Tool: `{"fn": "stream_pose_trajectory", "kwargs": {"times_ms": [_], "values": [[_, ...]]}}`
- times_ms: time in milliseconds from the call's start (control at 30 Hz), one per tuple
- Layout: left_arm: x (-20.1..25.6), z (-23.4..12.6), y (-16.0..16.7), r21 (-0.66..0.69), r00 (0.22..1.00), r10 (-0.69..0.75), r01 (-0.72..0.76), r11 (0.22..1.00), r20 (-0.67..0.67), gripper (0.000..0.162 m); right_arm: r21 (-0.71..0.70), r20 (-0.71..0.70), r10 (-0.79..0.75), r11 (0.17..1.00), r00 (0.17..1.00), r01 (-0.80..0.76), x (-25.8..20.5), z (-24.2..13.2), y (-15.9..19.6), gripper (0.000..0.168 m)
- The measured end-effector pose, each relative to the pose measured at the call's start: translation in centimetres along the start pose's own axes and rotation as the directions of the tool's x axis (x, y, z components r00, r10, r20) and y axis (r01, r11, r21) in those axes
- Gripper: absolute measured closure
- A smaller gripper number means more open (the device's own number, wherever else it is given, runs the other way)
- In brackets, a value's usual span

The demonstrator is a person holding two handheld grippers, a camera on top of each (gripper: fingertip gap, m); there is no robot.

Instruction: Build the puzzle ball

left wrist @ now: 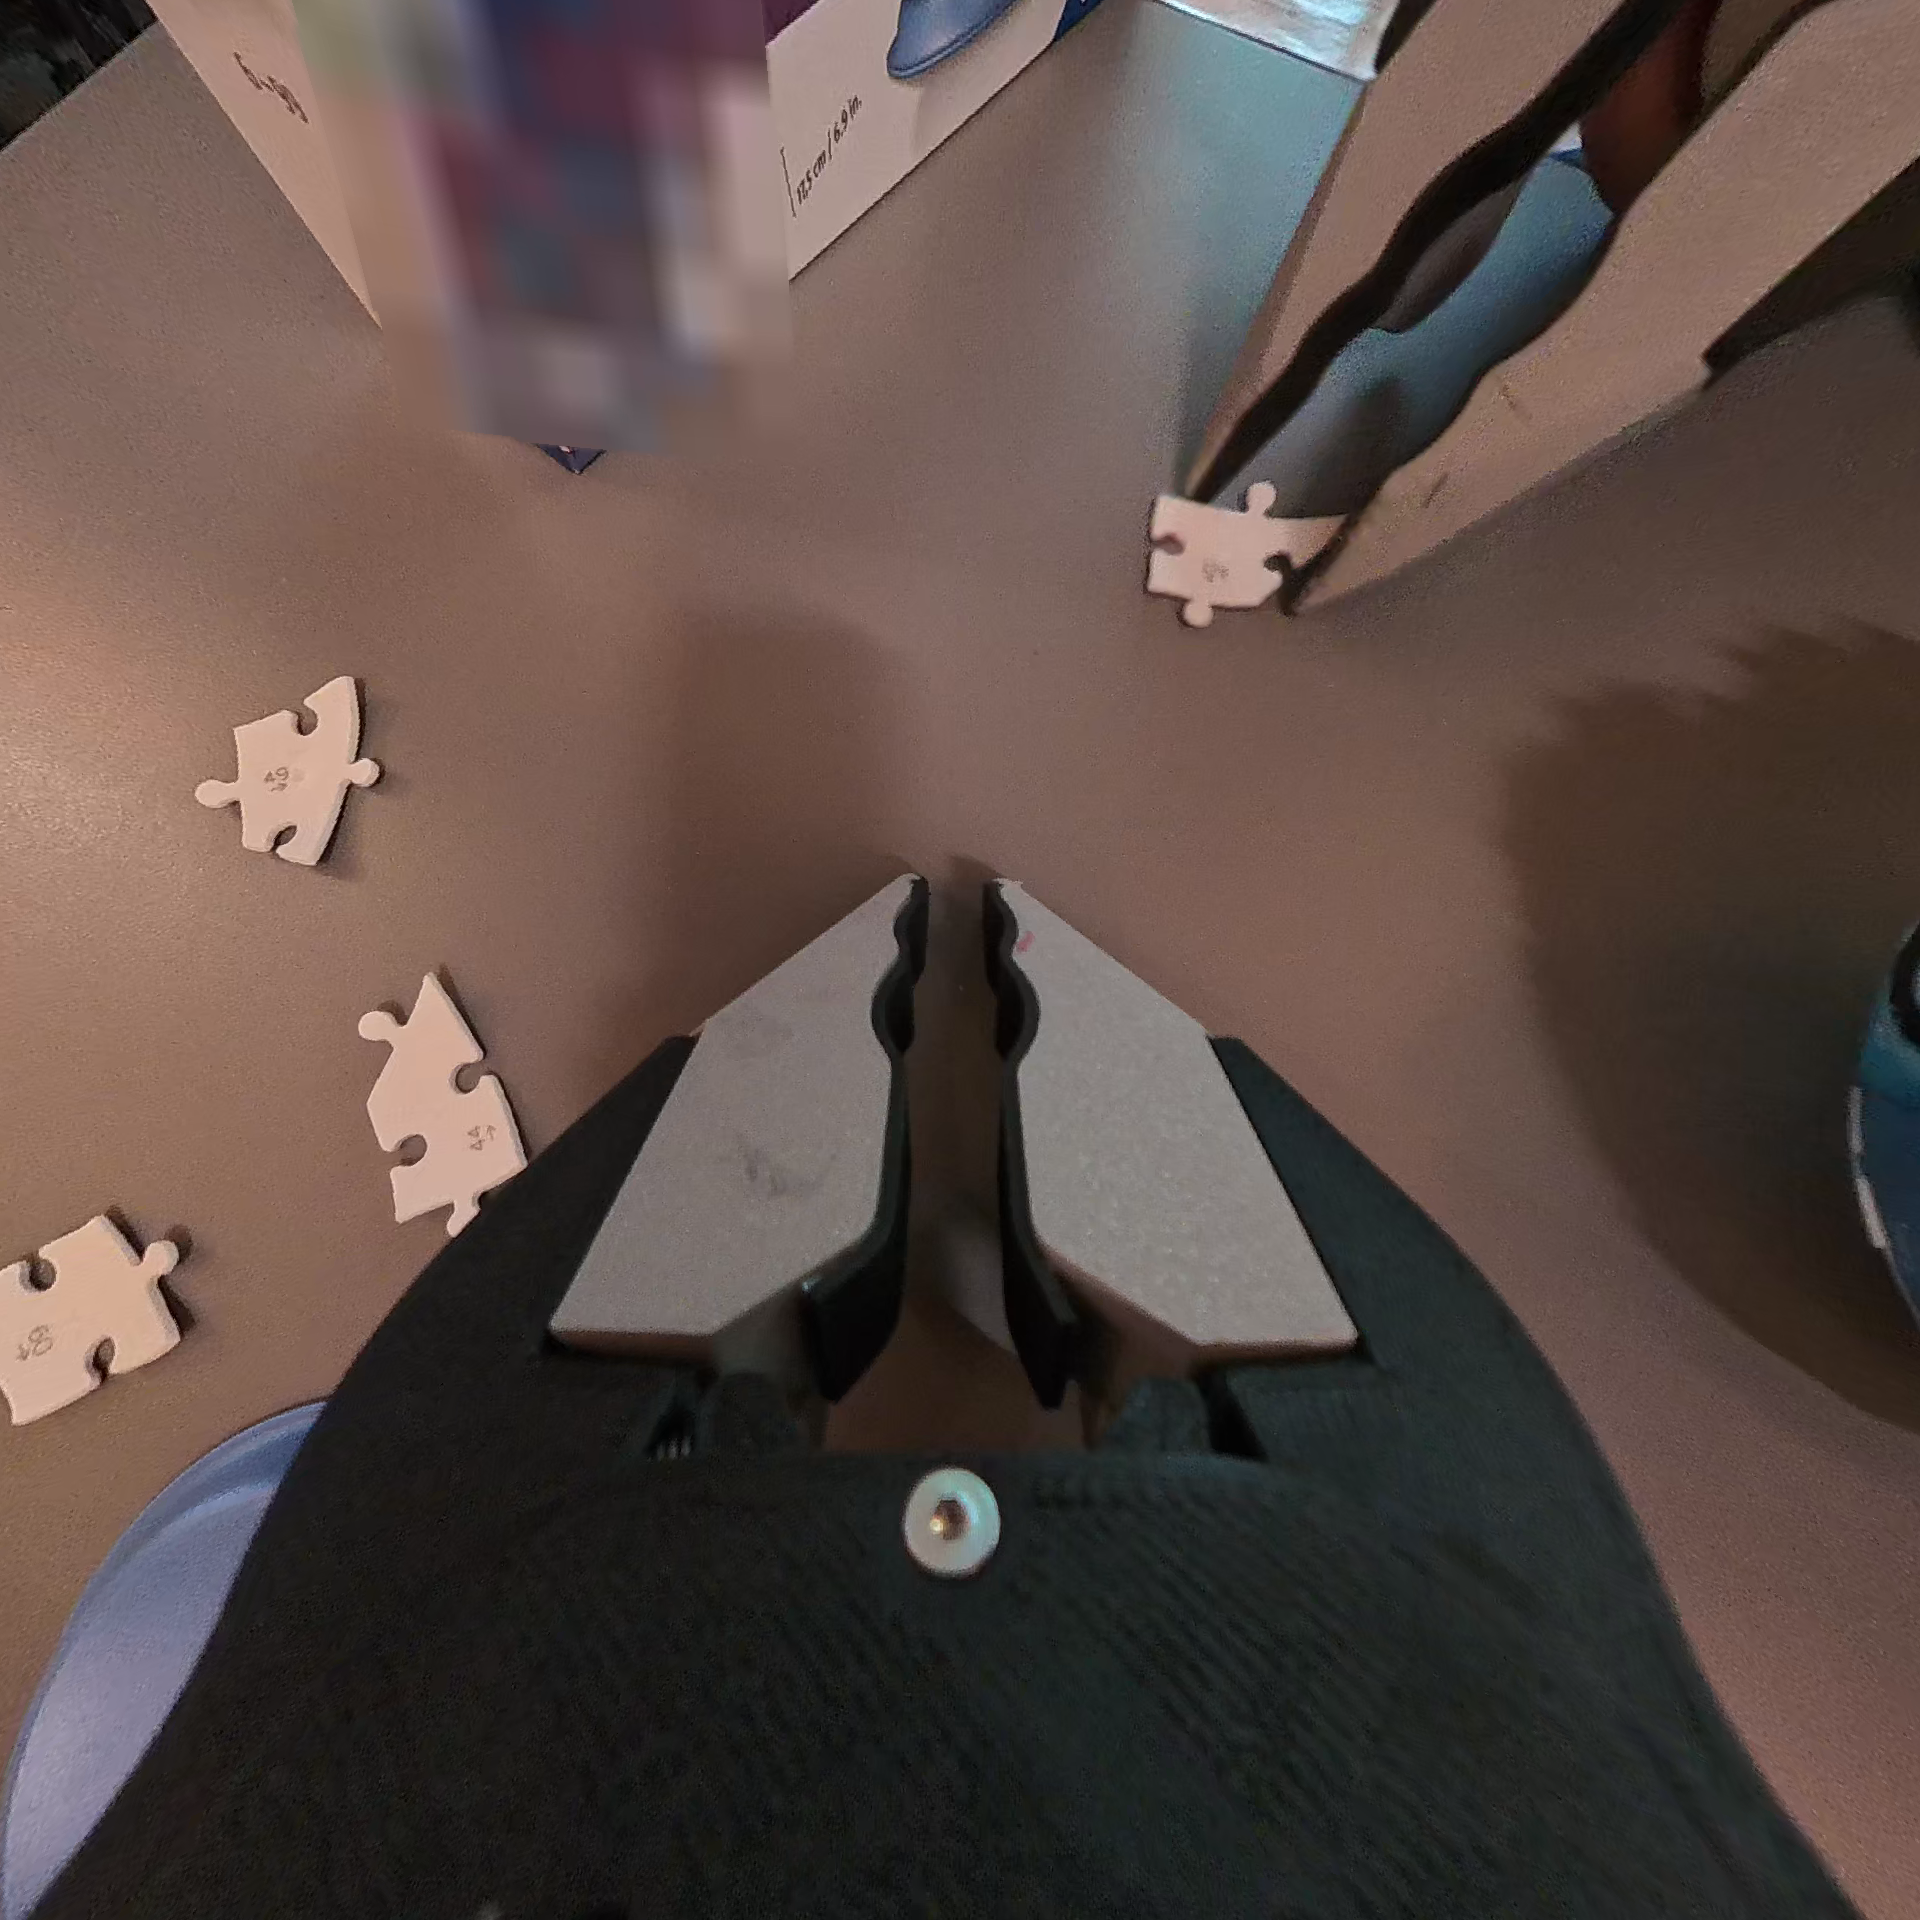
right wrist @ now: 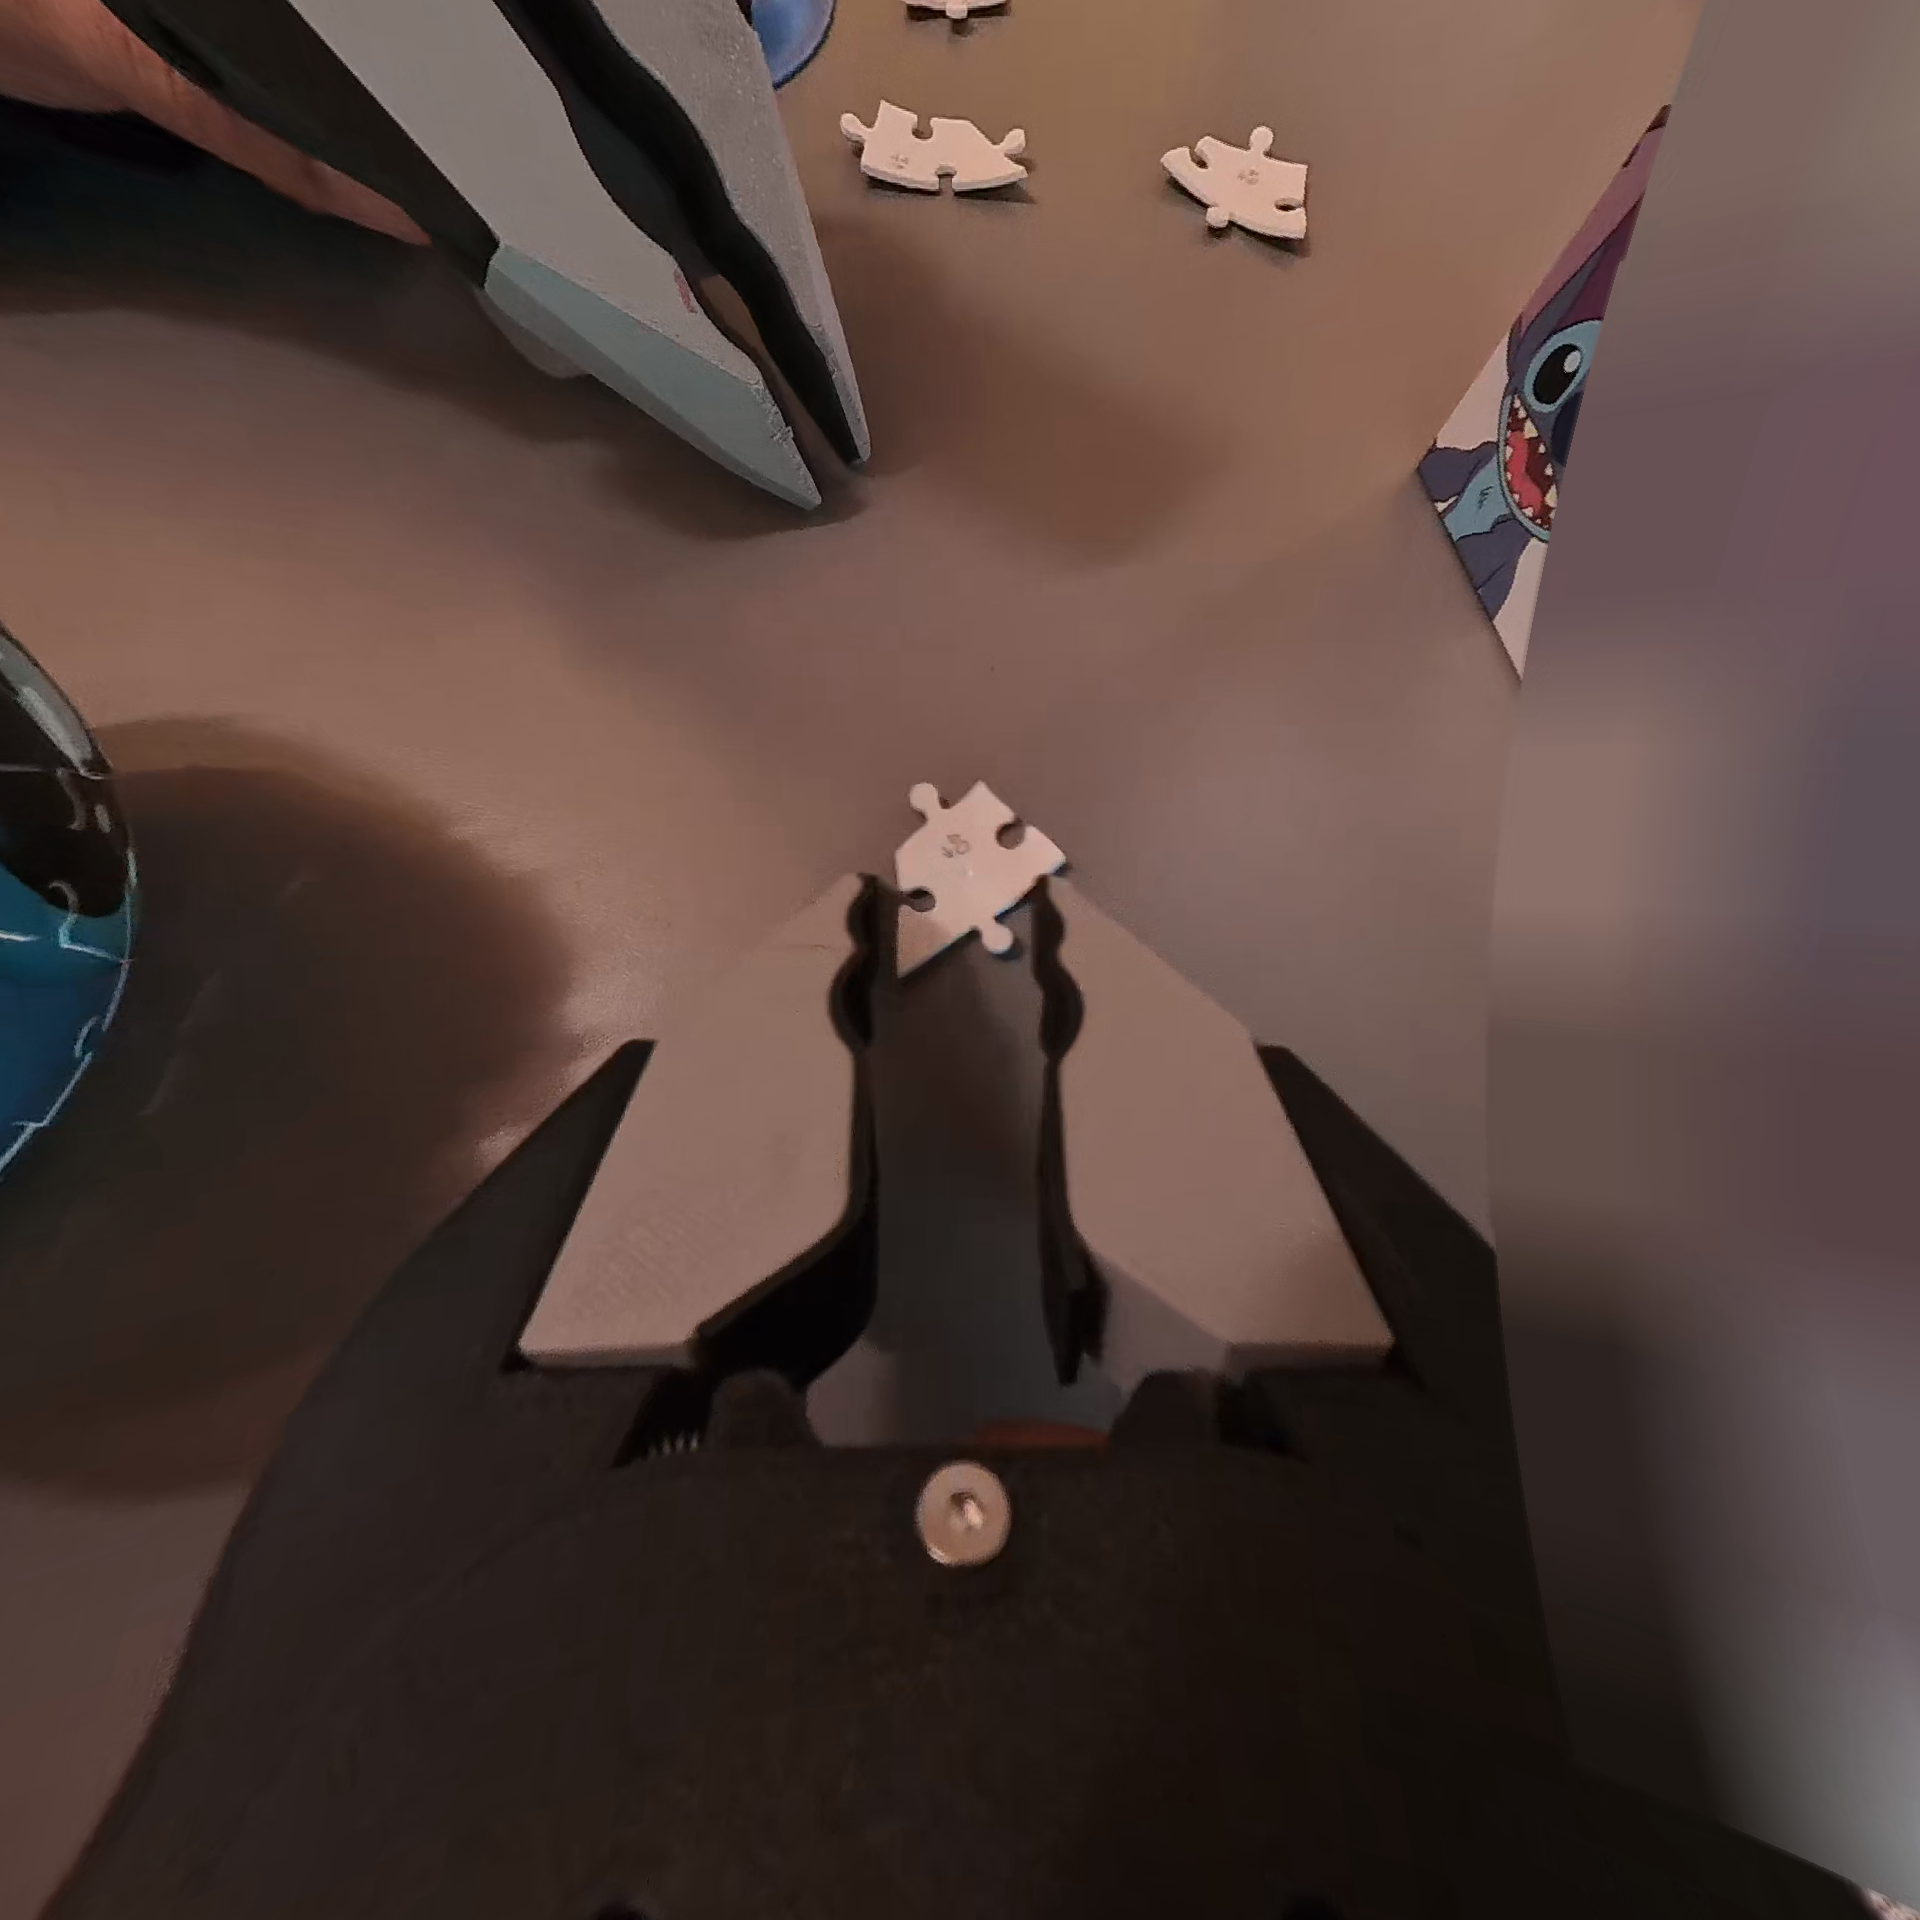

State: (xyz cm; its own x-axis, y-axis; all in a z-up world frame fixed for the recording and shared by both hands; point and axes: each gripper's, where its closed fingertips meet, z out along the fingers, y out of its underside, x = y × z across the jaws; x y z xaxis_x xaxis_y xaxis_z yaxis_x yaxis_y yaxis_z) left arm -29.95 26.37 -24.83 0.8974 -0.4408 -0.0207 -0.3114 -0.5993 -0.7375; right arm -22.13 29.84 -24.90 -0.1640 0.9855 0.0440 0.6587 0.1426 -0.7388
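Observation:
My right gripper (right wrist: 961, 899) is shut on a white puzzle piece (right wrist: 977, 847), pinched at its near edge, low over the brown table (right wrist: 1195, 727). The same piece (left wrist: 1221, 556) shows in the left wrist view at the tips of the right gripper (left wrist: 1273, 561). My left gripper (left wrist: 954, 894) is nearly shut with nothing between its fingers, close above the table; it also shows in the right wrist view (right wrist: 836, 473). The partly built blue and black puzzle ball (right wrist: 52, 935) sits at the left edge of that view and at the right edge of the left wrist view (left wrist: 1886, 1122).
Three loose white pieces (left wrist: 291, 769) (left wrist: 442, 1107) (left wrist: 73, 1314) lie left of my left gripper. A light blue round stand (left wrist: 156, 1610) is at the lower left. The puzzle box (left wrist: 894, 135) stands at the back, and its printed side (right wrist: 1527, 436) shows at the right.

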Motion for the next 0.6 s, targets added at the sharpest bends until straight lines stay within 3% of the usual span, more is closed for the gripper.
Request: {"fn": "stream_pose_trajectory", "kwargs": {"times_ms": [33,333,367,600], "values": [[0.0,0.0,0.0,0.0,1.0,0.0,0.0,1.0,0.0,0.153,0.0,-0.005,-0.012,1.0,1.0,0.012,-0.1,0.0,0.0,0.15],[0.0,0.0,0.0,0.0,1.0,-0.007,0.007,1.0,-0.004,0.153,0.011,-0.061,-0.025,1.0,0.998,0.026,0.5,-0.1,-0.2,0.155],[0.0,0.0,0.0,0.0,1.0,-0.005,0.005,1.0,-0.003,0.153,0.024,-0.068,-0.022,0.999,0.997,0.024,0.6,-0.3,-0.4,0.168],[0.0,0.0,0.0,0.0,1.0,-0.005,0.005,1.0,-0.005,0.153,0.063,-0.101,0.038,0.997,0.994,-0.032,1.6,-0.7,-0.8,0.168]]}}
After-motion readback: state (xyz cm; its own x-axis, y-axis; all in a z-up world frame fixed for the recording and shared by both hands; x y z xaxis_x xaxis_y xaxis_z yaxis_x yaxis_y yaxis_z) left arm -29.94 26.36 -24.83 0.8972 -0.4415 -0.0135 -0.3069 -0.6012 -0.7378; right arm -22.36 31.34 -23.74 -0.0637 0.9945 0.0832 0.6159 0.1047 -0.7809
